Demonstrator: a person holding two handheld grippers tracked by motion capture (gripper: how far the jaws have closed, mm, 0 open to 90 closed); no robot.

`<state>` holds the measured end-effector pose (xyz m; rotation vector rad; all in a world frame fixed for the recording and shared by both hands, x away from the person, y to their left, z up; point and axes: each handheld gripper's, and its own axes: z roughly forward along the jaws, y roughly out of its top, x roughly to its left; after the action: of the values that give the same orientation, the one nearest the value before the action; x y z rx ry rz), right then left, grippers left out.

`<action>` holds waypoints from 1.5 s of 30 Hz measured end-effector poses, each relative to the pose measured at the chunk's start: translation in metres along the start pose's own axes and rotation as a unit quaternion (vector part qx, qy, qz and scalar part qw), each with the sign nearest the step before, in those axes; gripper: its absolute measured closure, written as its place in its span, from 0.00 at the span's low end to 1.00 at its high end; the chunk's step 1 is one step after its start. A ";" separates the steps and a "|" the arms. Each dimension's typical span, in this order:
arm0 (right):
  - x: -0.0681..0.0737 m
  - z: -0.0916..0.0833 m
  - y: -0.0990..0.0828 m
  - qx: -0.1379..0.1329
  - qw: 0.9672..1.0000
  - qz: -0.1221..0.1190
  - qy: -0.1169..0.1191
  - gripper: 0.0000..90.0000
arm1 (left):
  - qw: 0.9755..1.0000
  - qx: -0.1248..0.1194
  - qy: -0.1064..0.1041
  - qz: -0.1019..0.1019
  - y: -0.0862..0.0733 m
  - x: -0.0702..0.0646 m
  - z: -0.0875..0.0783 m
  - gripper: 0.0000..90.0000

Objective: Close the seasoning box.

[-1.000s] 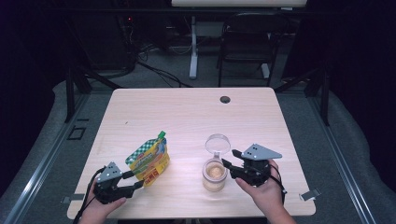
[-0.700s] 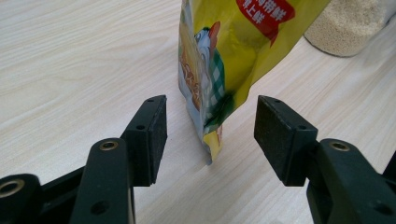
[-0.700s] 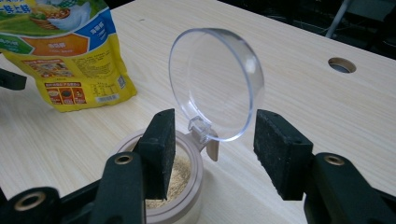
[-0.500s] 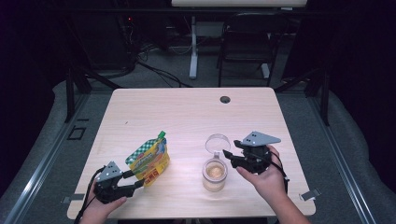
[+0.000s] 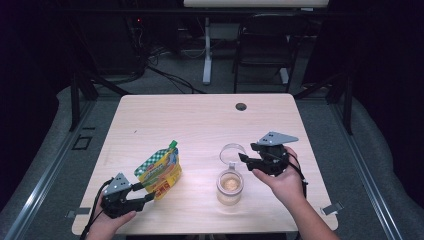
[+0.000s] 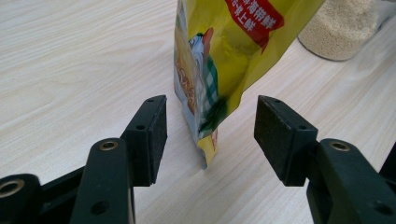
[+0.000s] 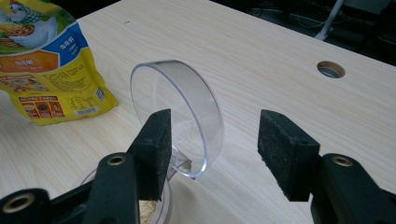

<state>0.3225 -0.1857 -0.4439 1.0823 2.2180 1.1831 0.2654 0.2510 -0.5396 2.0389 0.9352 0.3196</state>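
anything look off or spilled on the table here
Nothing spilled. The yellow stand-up pouch leans between the open jaws of the left hand-held gripper, and the clear hinged lid of the grain-filled glass jar stands flipped open.

Upper half of the table (image 5: 200, 120) lies bare, open to passage. Lower centre: yellow pouch (image 5: 159, 170) and jar (image 5: 230, 186), its hinged lid (image 5: 232, 152) apparently upright, leave a gap between.

Both claws are chunky matte black plastic: left claw (image 5: 142, 191), right claw (image 5: 245, 164). Each wears a grey three-cornered plate on top, brass-ringed screw holes along the arms, grainy square pads (image 6: 158, 135), and a black cable trailing back. Arms bare, no sleeves.
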 end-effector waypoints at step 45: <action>0.015 0.016 0.009 0.010 1.000 -0.021 0.016 0.54 | 1.000 0.008 0.004 0.008 0.000 0.000 0.002 0.50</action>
<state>0.3273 -0.1623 -0.4458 1.0267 2.2711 1.1703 0.2669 0.2498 -0.5411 2.0624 0.9302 0.3309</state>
